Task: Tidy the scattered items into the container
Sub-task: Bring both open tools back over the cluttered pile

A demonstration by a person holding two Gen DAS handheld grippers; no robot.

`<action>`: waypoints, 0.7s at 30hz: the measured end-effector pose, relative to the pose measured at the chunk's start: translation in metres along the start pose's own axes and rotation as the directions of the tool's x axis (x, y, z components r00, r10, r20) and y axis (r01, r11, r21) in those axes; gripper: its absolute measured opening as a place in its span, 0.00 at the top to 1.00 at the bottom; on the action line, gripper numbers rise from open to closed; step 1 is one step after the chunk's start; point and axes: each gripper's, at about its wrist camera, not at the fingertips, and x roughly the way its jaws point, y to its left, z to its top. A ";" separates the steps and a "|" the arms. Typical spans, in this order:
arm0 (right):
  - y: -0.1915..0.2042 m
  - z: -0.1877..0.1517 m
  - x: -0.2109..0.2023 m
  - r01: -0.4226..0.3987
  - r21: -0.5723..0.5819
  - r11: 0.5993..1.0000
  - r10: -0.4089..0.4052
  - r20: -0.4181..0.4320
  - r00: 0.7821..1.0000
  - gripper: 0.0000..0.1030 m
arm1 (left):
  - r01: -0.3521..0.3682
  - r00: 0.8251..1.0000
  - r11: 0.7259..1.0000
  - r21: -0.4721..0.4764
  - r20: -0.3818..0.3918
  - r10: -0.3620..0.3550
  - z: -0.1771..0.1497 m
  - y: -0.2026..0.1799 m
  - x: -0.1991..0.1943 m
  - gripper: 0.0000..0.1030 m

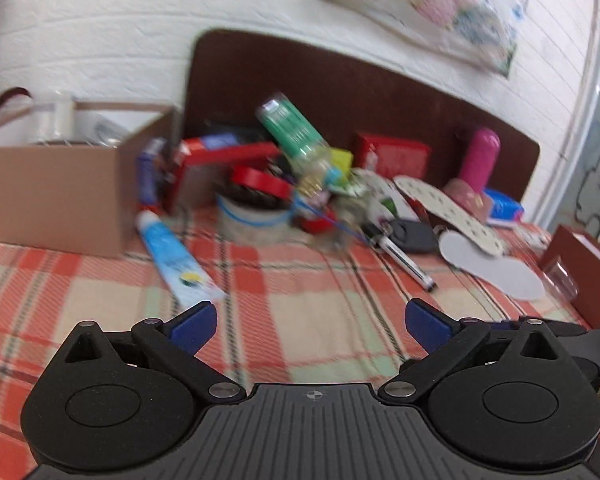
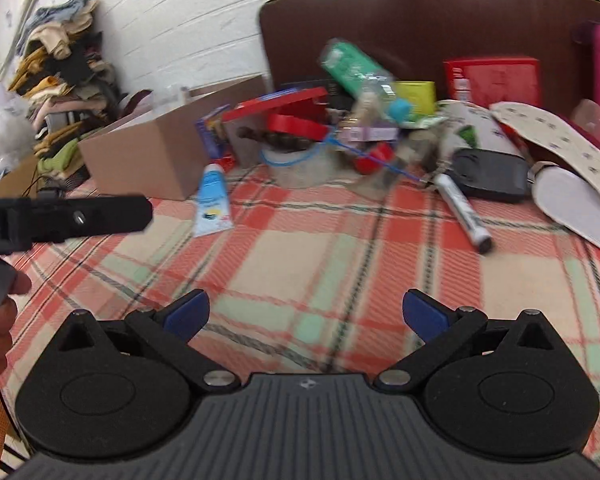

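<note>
A brown cardboard box (image 1: 56,196) stands open at the left on a plaid cloth; it also shows in the right wrist view (image 2: 148,160). A blue-white tube (image 1: 176,260) (image 2: 213,200) lies beside it. A white marker (image 1: 406,258) (image 2: 462,210), grey insoles (image 1: 488,268) (image 2: 576,204), a black pouch (image 2: 488,174) and a pile with a green bottle (image 1: 296,130) (image 2: 352,66) lie farther back. My left gripper (image 1: 310,320) is open and empty above the cloth. My right gripper (image 2: 304,316) is open and empty too.
A brown headboard (image 1: 340,80) backs the pile. A red box (image 1: 394,156), a pink bottle (image 1: 480,156) and a small brown box (image 1: 580,268) sit to the right. Folded clothes (image 2: 64,68) are stacked at the far left. The left gripper's body (image 2: 60,216) shows at the left edge.
</note>
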 end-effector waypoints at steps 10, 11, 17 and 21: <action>-0.053 0.000 0.010 0.093 -0.009 0.996 -0.093 0.011 0.996 0.01 | -0.063 0.997 0.998 -0.001 -0.040 0.063 0.018 -0.012 0.051 0.00; -0.056 0.000 0.014 0.099 -0.007 0.995 -0.099 0.000 0.995 0.01 | -0.081 0.996 0.997 -0.004 -0.044 0.080 0.019 -0.010 0.055 0.00; -0.071 0.006 0.037 0.117 -0.031 0.993 -0.118 -0.046 0.992 0.01 | -0.205 0.974 0.977 -0.062 -0.114 0.197 0.025 0.028 0.094 0.07; -0.080 0.017 0.053 0.125 -0.045 0.991 -0.128 -0.057 0.990 0.01 | -0.267 0.957 0.953 -0.143 -0.160 0.244 0.030 0.061 0.117 0.12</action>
